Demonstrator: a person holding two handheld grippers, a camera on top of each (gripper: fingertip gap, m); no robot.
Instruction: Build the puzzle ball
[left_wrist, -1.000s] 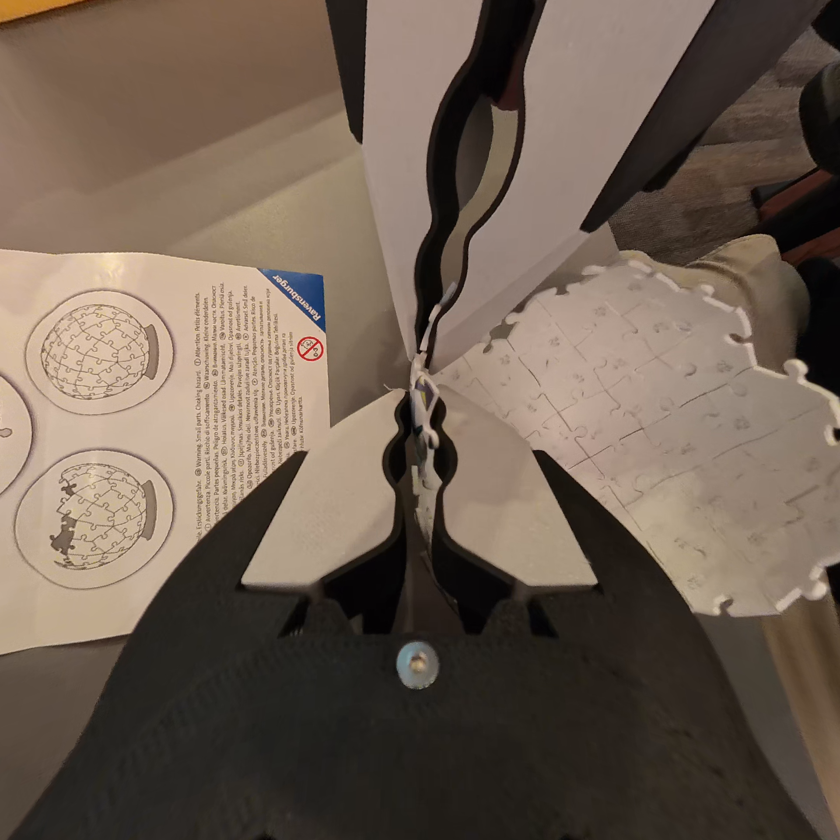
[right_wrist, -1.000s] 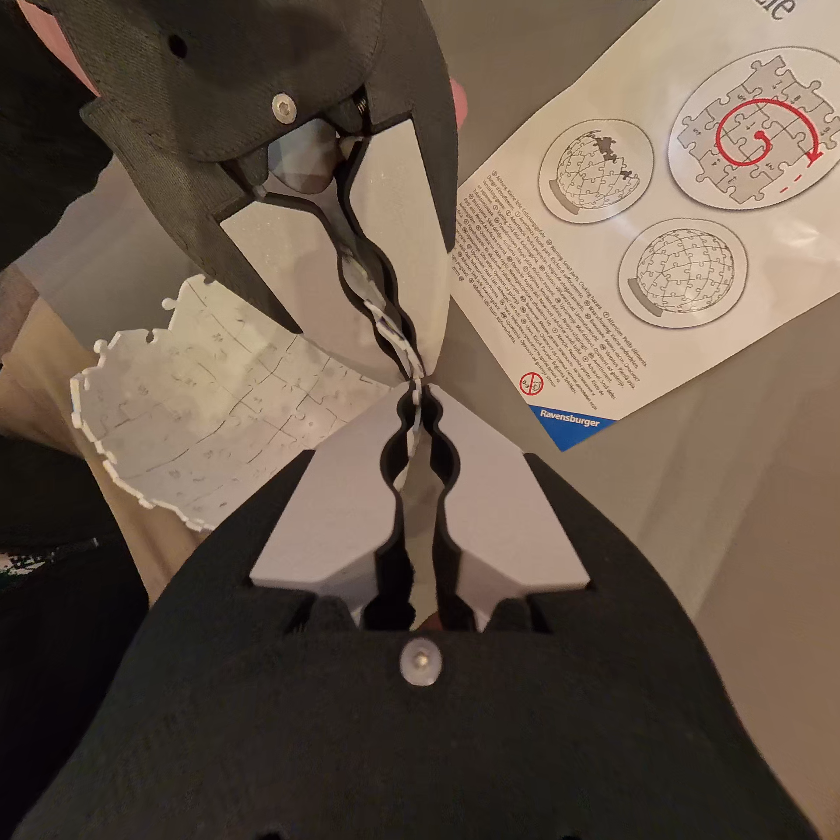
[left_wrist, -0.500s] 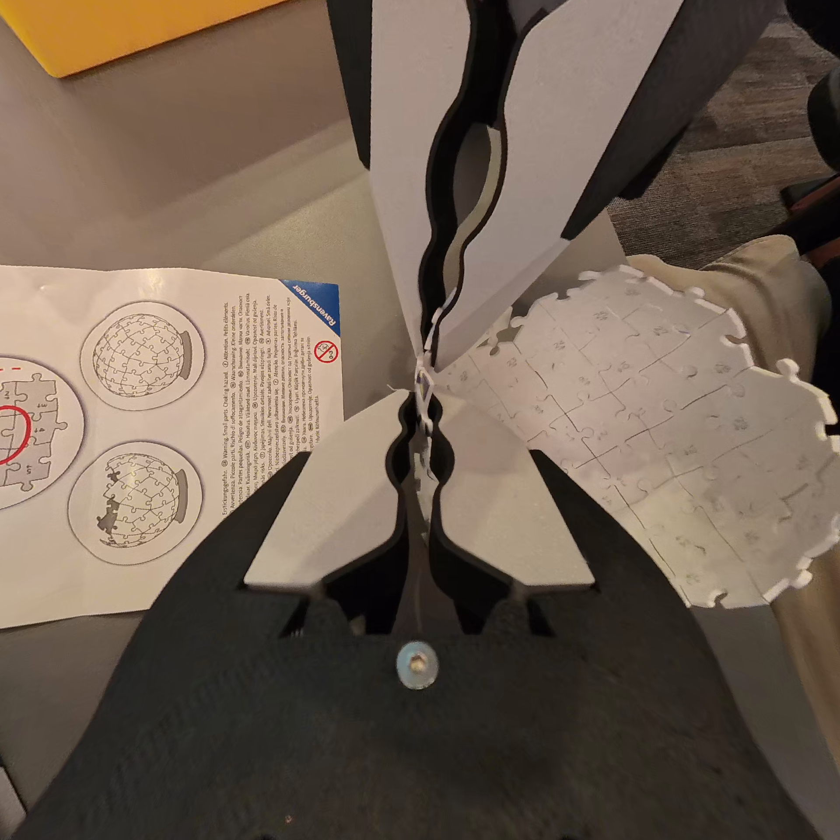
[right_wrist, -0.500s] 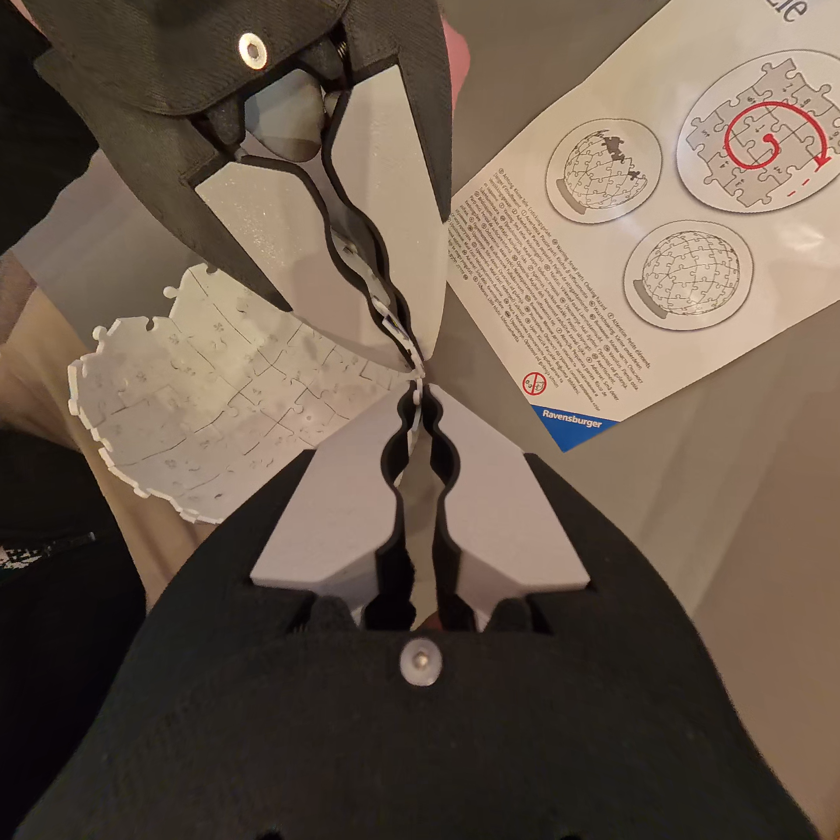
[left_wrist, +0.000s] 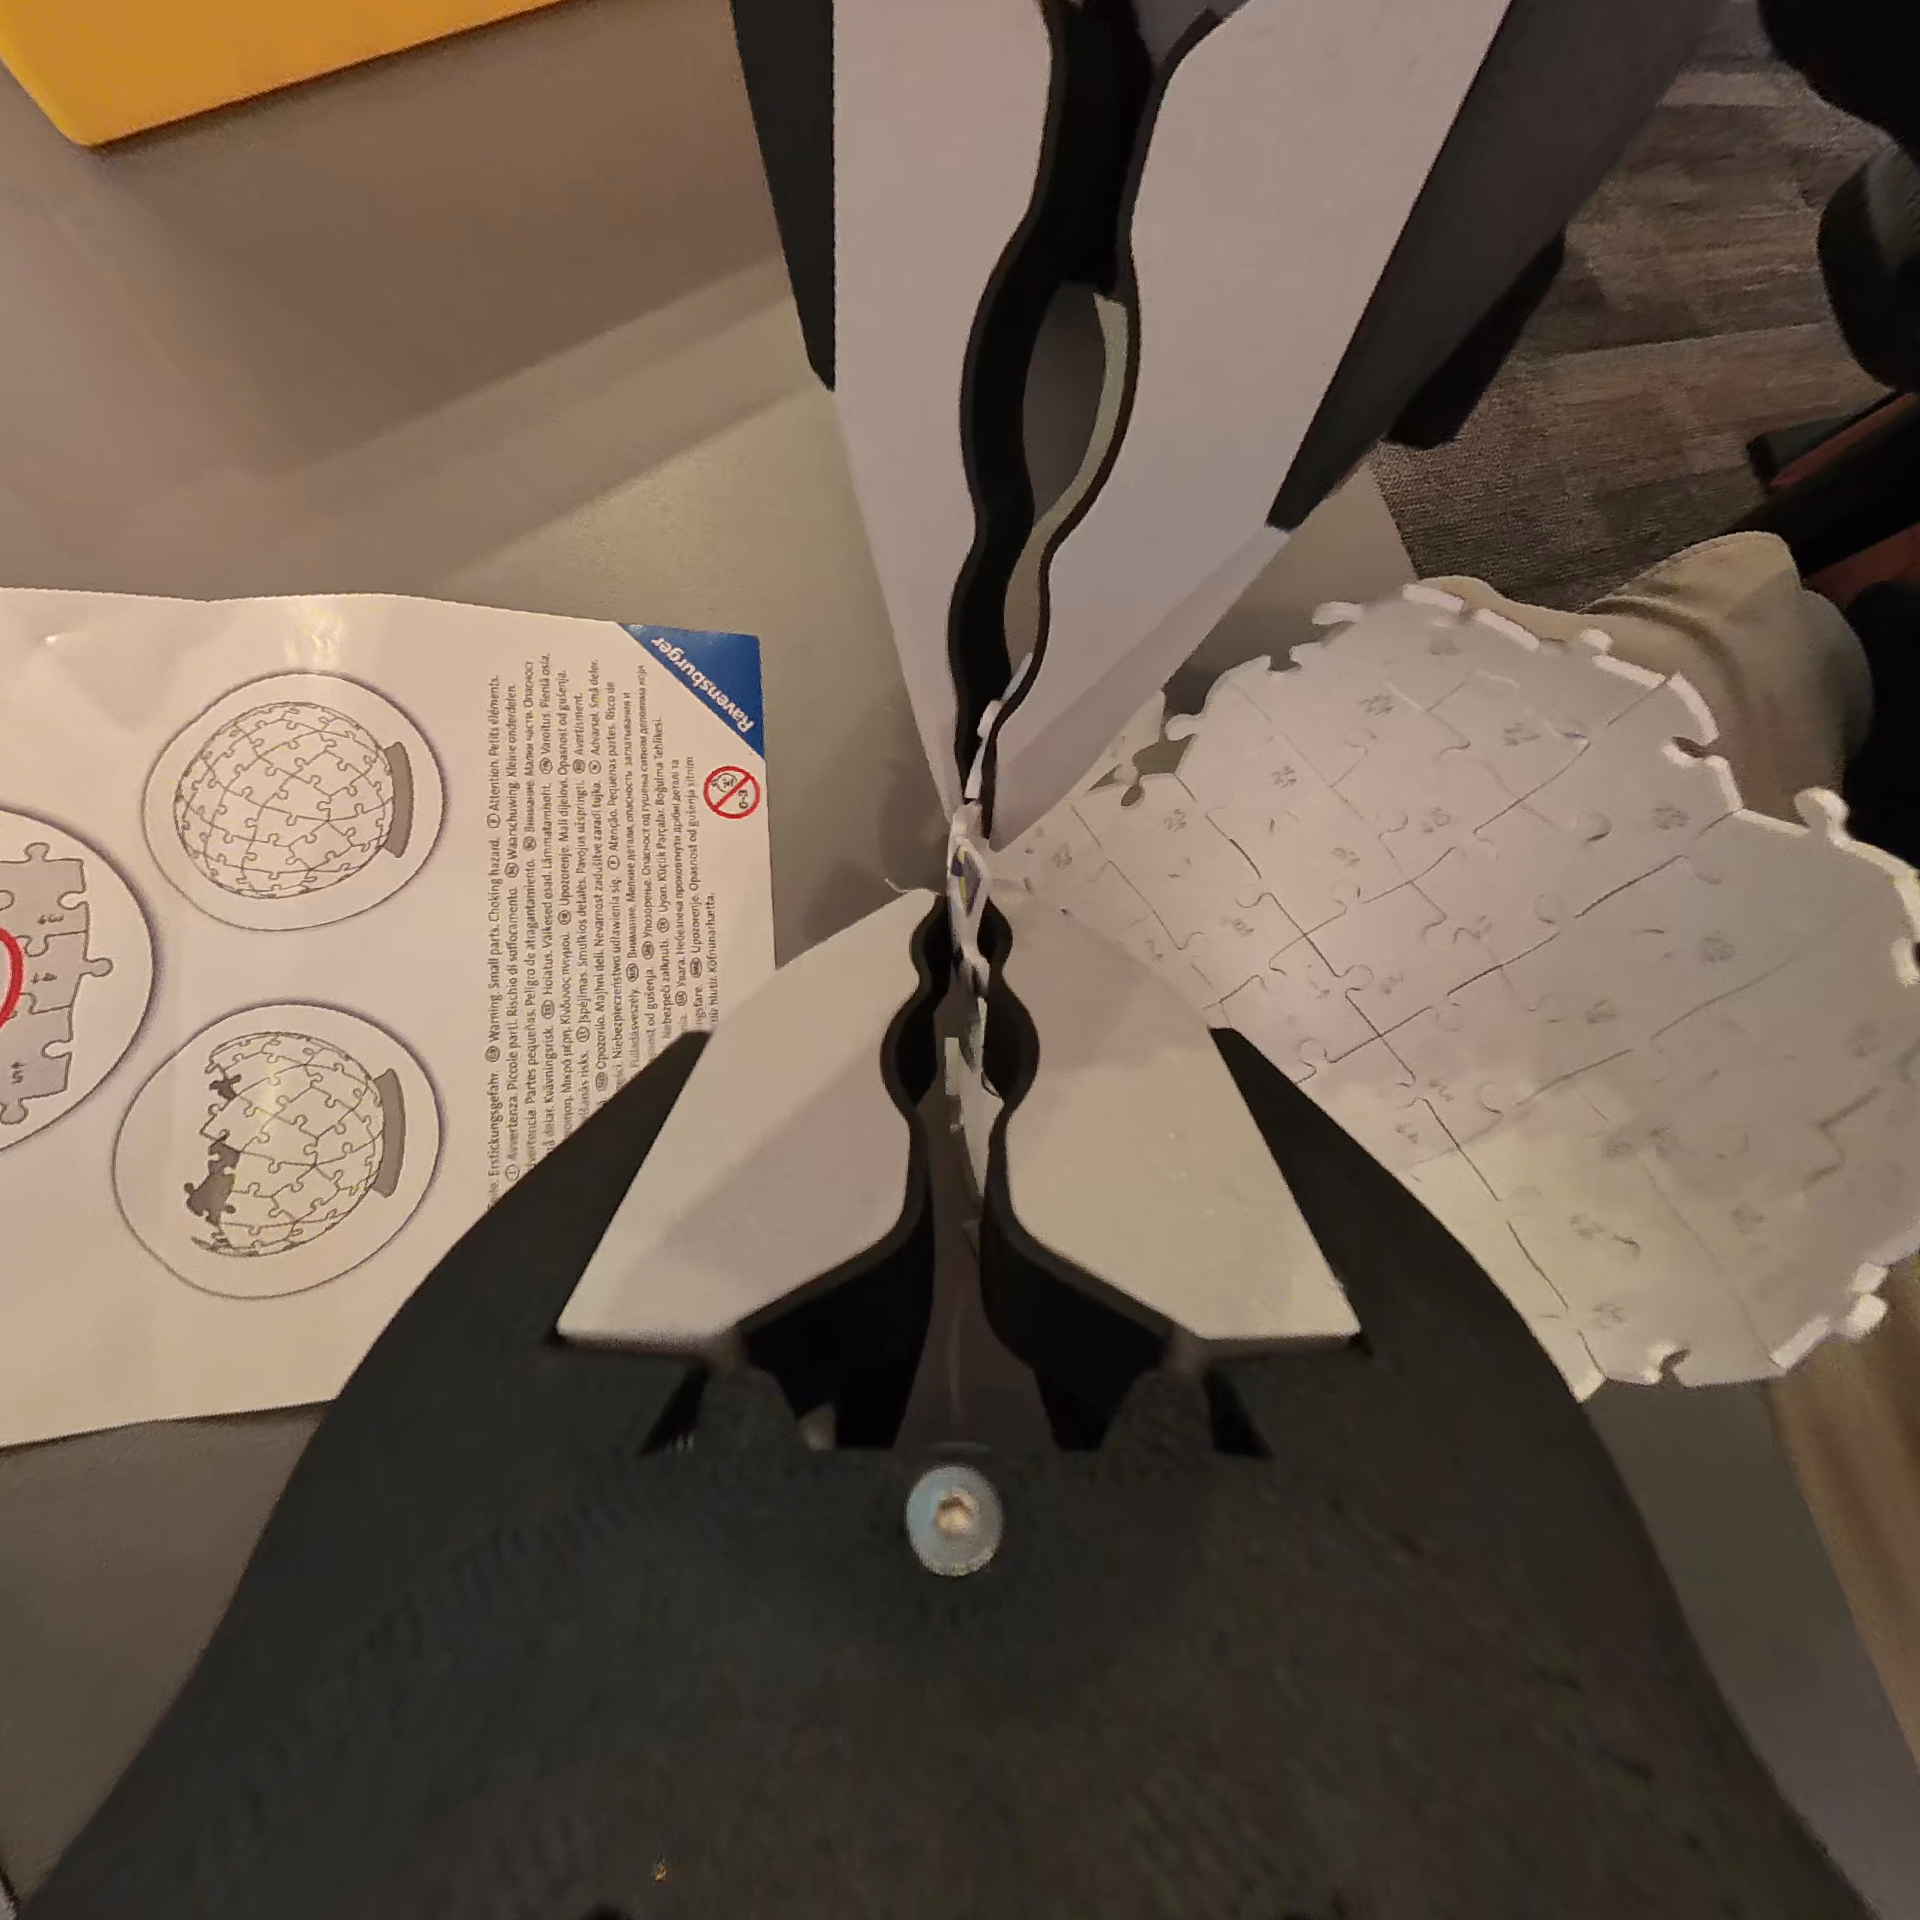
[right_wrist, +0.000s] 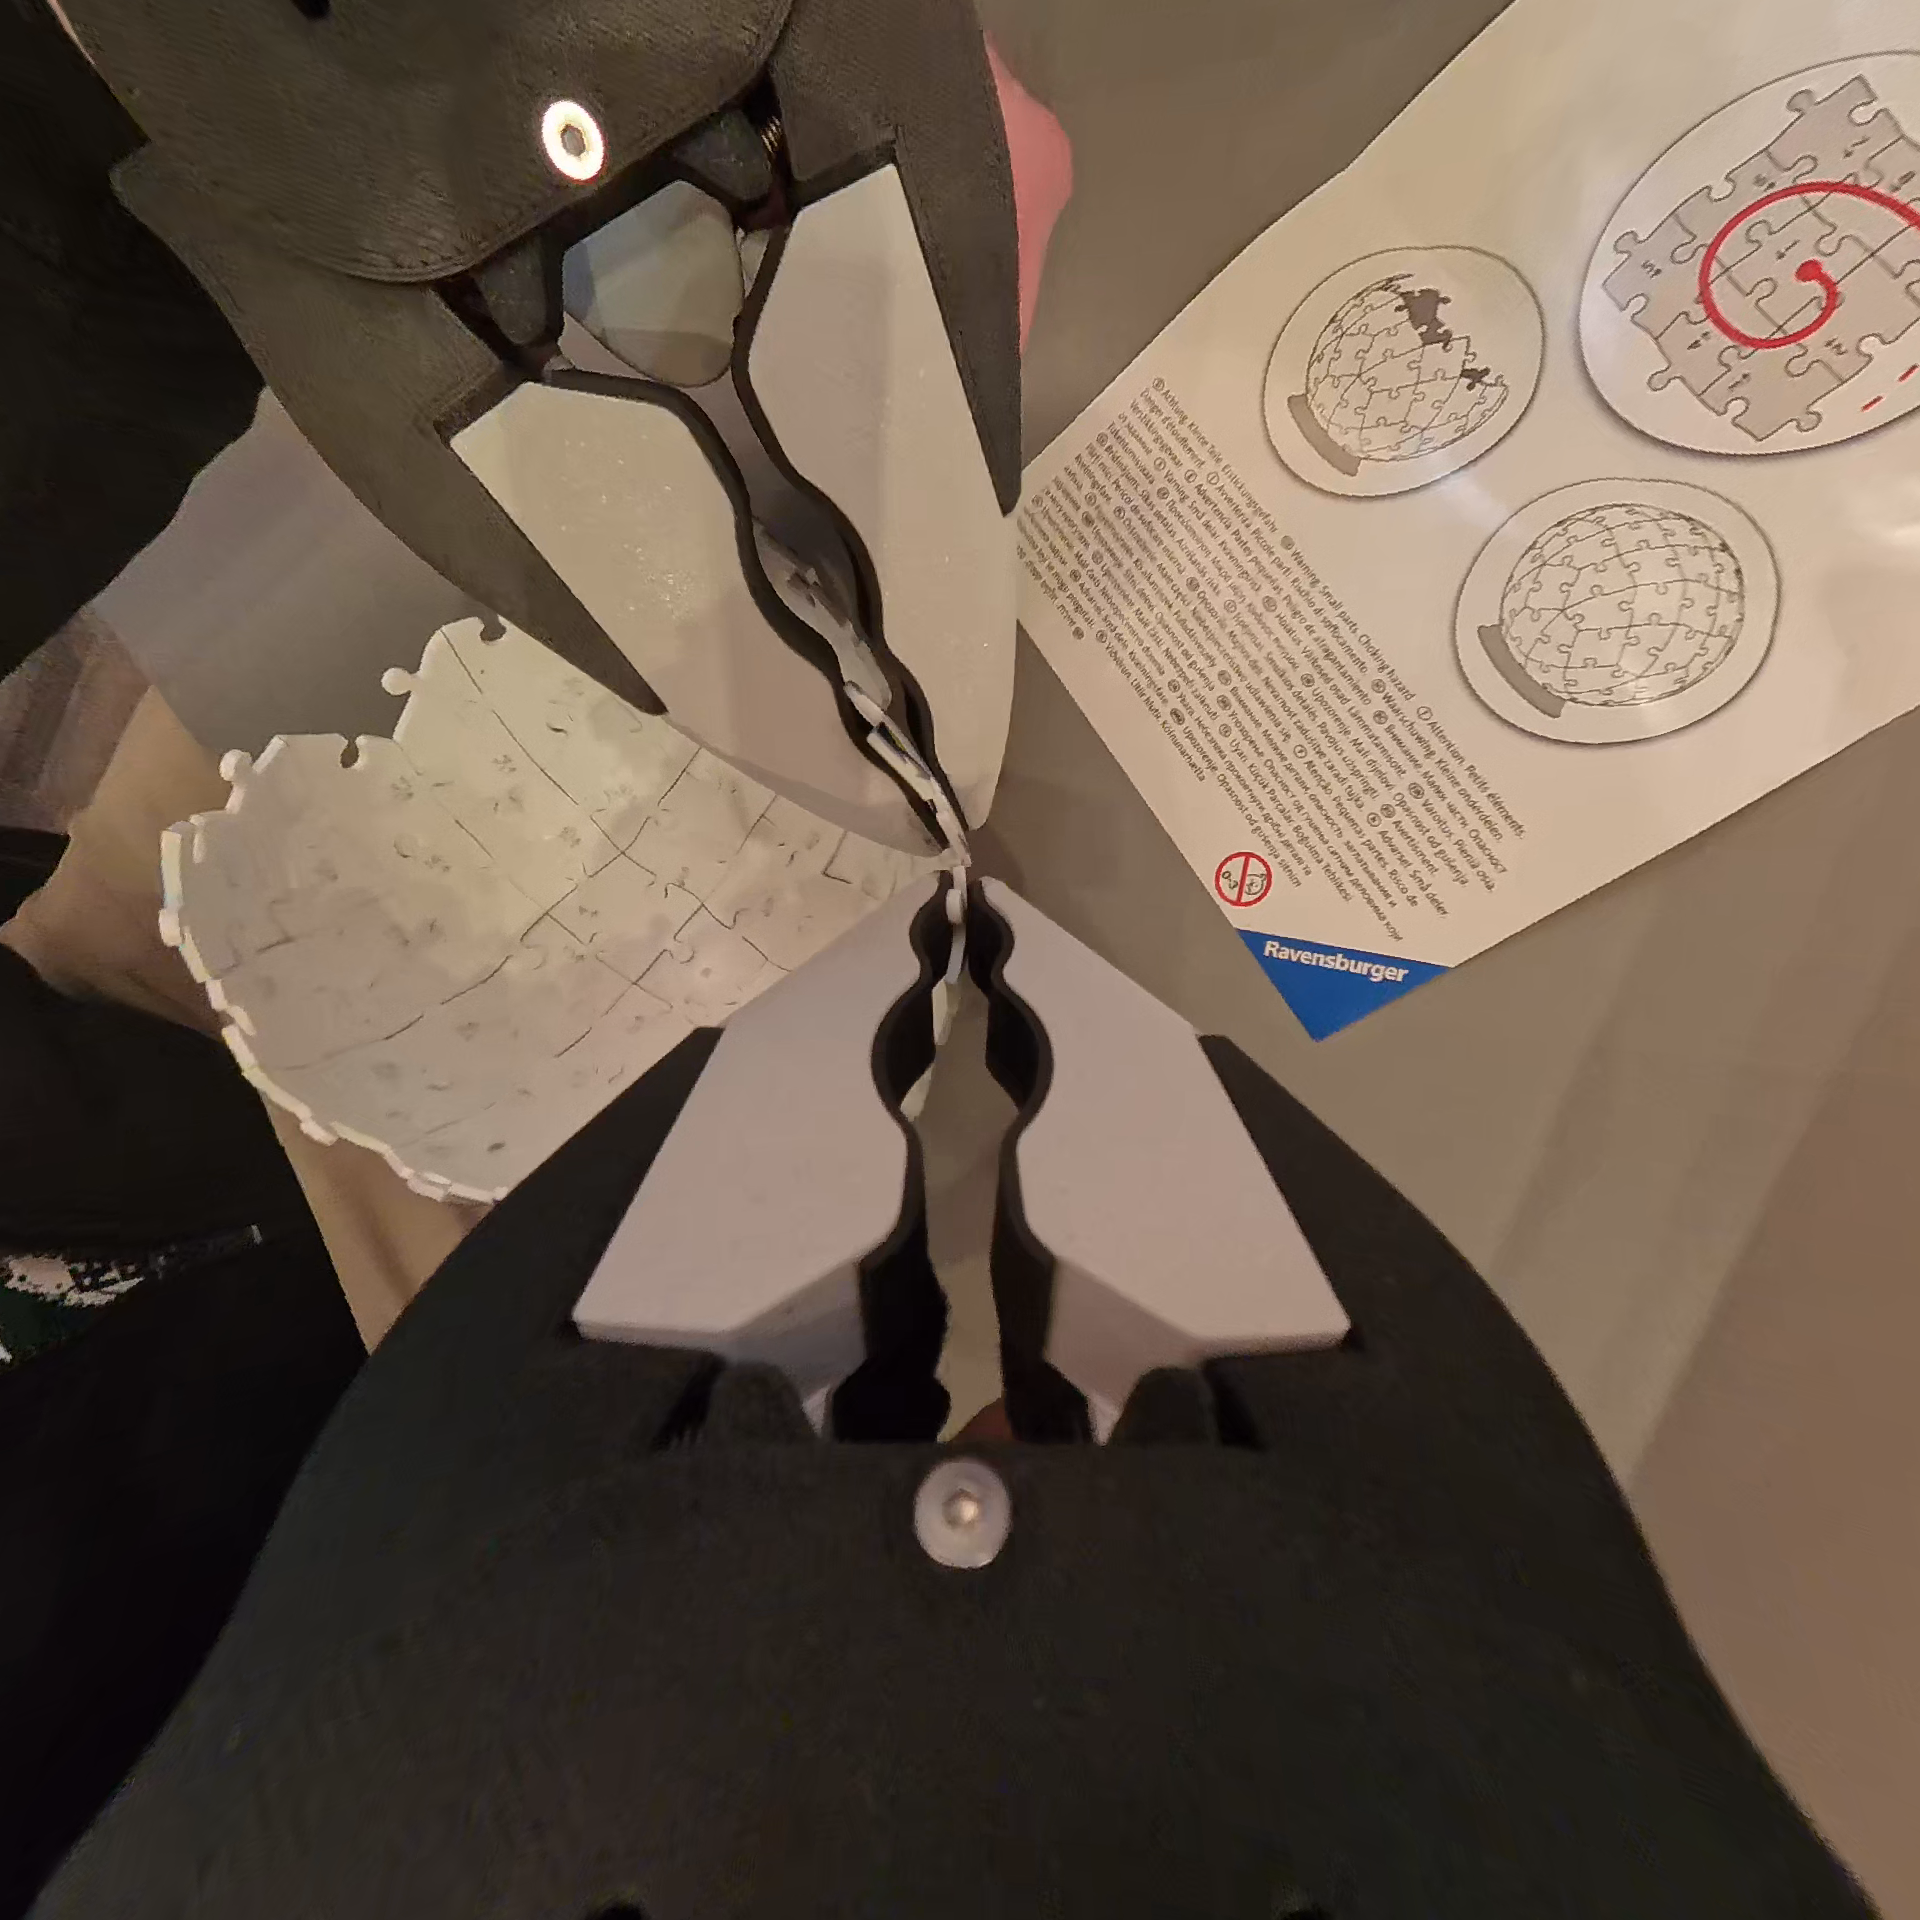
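A half-built puzzle ball shell (left_wrist: 1507, 987), white inside with faint marks, hangs in the air past the table edge; it also shows in the right wrist view (right_wrist: 468, 914). My left gripper (left_wrist: 964, 914) is shut on the shell's rim, with white pieces pinched between its fingers. My right gripper (right_wrist: 958, 894) is shut on a white puzzle piece (right_wrist: 940, 987) at that same rim. The two grippers meet tip to tip: the right gripper (left_wrist: 977, 800) comes down from the top in the left wrist view, and the left gripper (right_wrist: 951, 842) from the upper left in the right wrist view. I cannot tell whether the piece is locked in.
A white instruction leaflet (left_wrist: 312, 935) lies flat on the grey table (left_wrist: 416, 364); it also shows in the right wrist view (right_wrist: 1455, 623). A yellow box (left_wrist: 208, 52) sits at the far left. A person's beige trouser leg (left_wrist: 1714, 623) is under the shell. Left and right tips are no more than a few centimetres apart.
Both grippers stay shut and tip to tip. The pair has shifted slightly over the table: the leaflet slid right in the left wrist view and the yellow box came into view.
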